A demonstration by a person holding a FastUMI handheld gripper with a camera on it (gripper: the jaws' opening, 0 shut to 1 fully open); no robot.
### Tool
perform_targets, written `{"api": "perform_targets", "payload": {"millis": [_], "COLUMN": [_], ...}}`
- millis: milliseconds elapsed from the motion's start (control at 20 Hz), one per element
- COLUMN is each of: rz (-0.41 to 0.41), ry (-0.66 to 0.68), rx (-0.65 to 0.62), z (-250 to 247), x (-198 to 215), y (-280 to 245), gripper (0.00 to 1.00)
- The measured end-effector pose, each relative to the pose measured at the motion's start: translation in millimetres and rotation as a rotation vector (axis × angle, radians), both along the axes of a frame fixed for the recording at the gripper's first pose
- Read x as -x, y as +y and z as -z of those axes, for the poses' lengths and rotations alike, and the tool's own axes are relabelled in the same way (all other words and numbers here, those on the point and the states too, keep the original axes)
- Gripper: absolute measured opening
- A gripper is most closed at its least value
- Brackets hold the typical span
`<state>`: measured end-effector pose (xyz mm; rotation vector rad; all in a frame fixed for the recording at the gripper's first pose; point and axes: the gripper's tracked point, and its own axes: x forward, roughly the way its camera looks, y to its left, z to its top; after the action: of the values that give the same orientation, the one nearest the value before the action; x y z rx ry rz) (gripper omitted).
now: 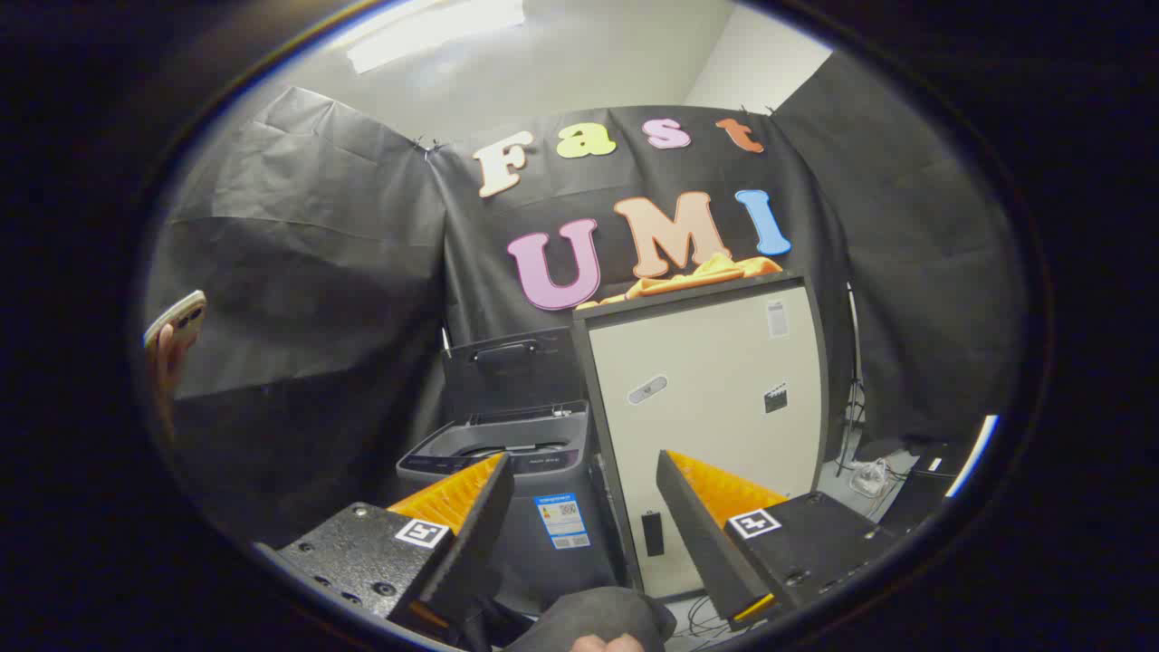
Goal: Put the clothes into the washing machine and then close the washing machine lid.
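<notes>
One orange garment (693, 276) lying atop cream cabinet (715, 398). Washing machine (516, 453) just beside cabinet, lid (512, 362) raised upright. Gripper (584, 466) fingers spread apart, gripping nothing, well short of cabinet.

Orange clothes (693, 277) top a cream cabinet (706, 398) beside a grey washing machine (507, 471).

My gripper (584, 484), seen from its own camera

Both of my fingers sit on dark, speckled blocks dotted with round screw heads, each carrying a small square black-and-white marker tag; the fingers' inner faces are ribbed, tapering forward to wedge tips, with a wide gap between them.
</notes>
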<state>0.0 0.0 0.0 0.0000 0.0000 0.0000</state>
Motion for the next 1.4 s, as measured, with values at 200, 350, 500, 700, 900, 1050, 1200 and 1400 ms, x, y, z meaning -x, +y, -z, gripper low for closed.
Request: {"api": "perform_targets", "payload": {"millis": [200,350,500,700,900,1050,1200,1400], "rz": [-0.005,-0.010,-0.015,-0.017,-0.018,-0.019,-0.020,-0.027], "ry": [0.006,0.010,0.014,0.010,0.011,0.017,0.022,0.018], "rx": [0.000,0.004,-0.001,-0.003,-0.002,0.000,-0.006,-0.015], "z": [2,3,4,3,4,5,6,2], "x": [-2,-3,-4,-4,-4,-3,-5,-9], "y": [3,4,7,8,8,8,9,10], "gripper": [0.97,0.96,0.97,0.97,0.97,0.97,0.96,0.97]}}
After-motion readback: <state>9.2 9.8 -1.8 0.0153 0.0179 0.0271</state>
